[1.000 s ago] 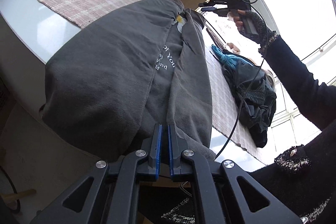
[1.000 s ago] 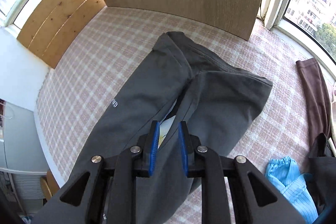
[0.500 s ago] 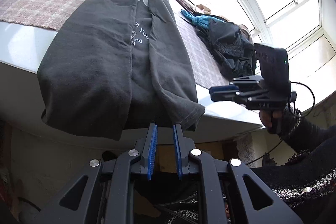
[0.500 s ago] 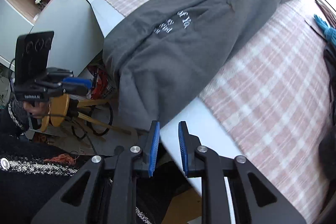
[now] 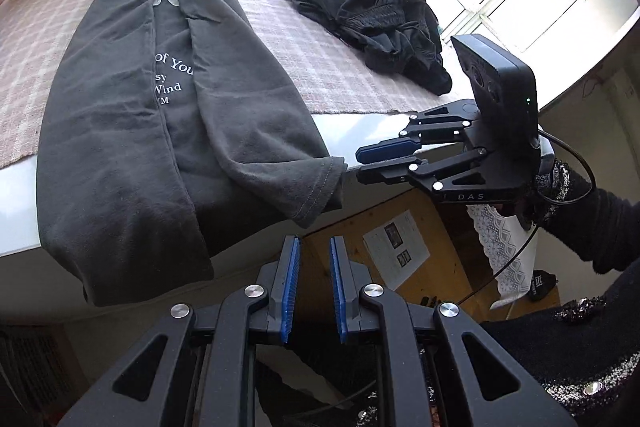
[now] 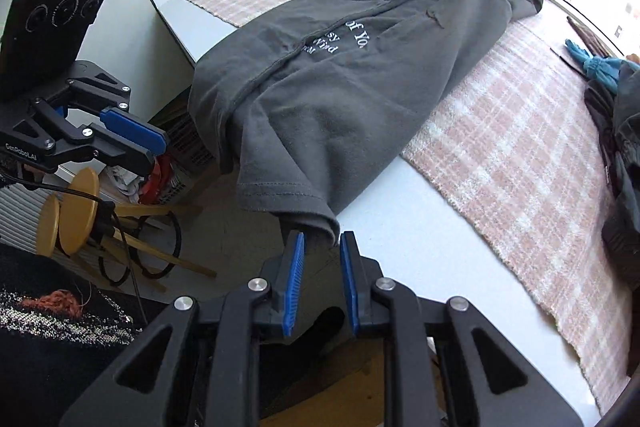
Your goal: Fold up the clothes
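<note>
The grey T-shirt (image 5: pixel 132 131), its sides already folded in, is laid lengthwise over the counter (image 6: pixel 404 227) with its hem draped past the near edge, where it can be reached by the left tool (image 5: pixel 313 291) and right tool (image 6: pixel 320 283), both spread and empty.

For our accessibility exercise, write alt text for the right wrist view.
A dark grey T-shirt with white lettering lies on a table, its hem hanging over the edge just ahead of the open right gripper. The left gripper hovers at left; a checked cloth covers the table.
</note>
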Demonstrator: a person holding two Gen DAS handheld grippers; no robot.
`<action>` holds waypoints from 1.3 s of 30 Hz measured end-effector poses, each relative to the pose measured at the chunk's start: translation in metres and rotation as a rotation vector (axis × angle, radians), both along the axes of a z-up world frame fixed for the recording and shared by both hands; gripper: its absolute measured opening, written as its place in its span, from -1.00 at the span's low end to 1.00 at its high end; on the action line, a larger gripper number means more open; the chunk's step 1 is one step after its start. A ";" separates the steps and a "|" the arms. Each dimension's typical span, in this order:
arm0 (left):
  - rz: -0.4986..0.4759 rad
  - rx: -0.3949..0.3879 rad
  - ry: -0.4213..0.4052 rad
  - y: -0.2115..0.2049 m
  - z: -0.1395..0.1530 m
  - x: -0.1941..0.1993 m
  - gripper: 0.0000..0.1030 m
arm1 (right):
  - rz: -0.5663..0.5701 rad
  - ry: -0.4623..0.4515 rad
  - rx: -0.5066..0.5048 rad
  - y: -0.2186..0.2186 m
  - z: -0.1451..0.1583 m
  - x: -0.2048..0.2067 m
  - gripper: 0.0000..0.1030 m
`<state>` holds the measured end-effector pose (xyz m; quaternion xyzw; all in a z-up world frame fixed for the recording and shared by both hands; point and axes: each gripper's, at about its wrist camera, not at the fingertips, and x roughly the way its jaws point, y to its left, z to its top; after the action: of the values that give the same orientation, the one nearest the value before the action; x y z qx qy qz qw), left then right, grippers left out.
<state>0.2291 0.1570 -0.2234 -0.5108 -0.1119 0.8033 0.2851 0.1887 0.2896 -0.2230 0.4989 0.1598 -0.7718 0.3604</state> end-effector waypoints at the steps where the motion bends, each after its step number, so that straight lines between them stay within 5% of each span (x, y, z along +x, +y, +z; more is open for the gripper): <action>1: -0.002 -0.004 -0.001 -0.001 0.001 0.000 -0.74 | 0.015 -0.003 -0.001 -0.002 -0.001 -0.003 -0.55; 11: 0.059 -0.037 -0.009 -0.018 0.009 0.004 -0.74 | 0.206 -0.033 0.054 -0.027 -0.018 -0.008 -0.53; 13: 0.089 -0.048 -0.011 -0.026 0.009 0.004 -0.74 | 0.177 -0.059 0.049 -0.026 -0.019 -0.009 -0.83; 16: 0.128 -0.071 -0.007 -0.040 0.009 0.004 -0.74 | 0.116 -0.119 0.025 -0.024 -0.018 -0.008 -0.87; 24: 0.052 -0.038 0.002 -0.071 0.001 0.006 -0.74 | -0.148 -0.183 -0.152 -0.045 0.016 0.049 -0.82; 27: -0.042 -0.046 0.006 -0.069 -0.002 -0.002 -0.74 | -0.279 -0.251 -0.188 -0.029 -0.006 0.078 -0.79; 29: -0.089 -0.059 0.010 -0.064 -0.001 -0.007 -0.74 | -0.427 -0.236 -0.144 -0.012 -0.022 0.088 -0.79; 34: -0.173 -0.059 0.003 -0.052 0.001 -0.012 -0.74 | -0.599 -0.152 -0.216 0.018 -0.041 0.080 -0.79; 39: -0.297 -0.099 0.030 -0.021 0.010 -0.017 -0.74 | -0.850 -0.271 -0.480 0.040 -0.050 0.067 -0.79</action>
<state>0.2122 0.1359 -0.2133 -0.5229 0.0087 0.7646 0.3768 0.2560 0.3294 -0.2732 0.5185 -0.2876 -0.7936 0.1365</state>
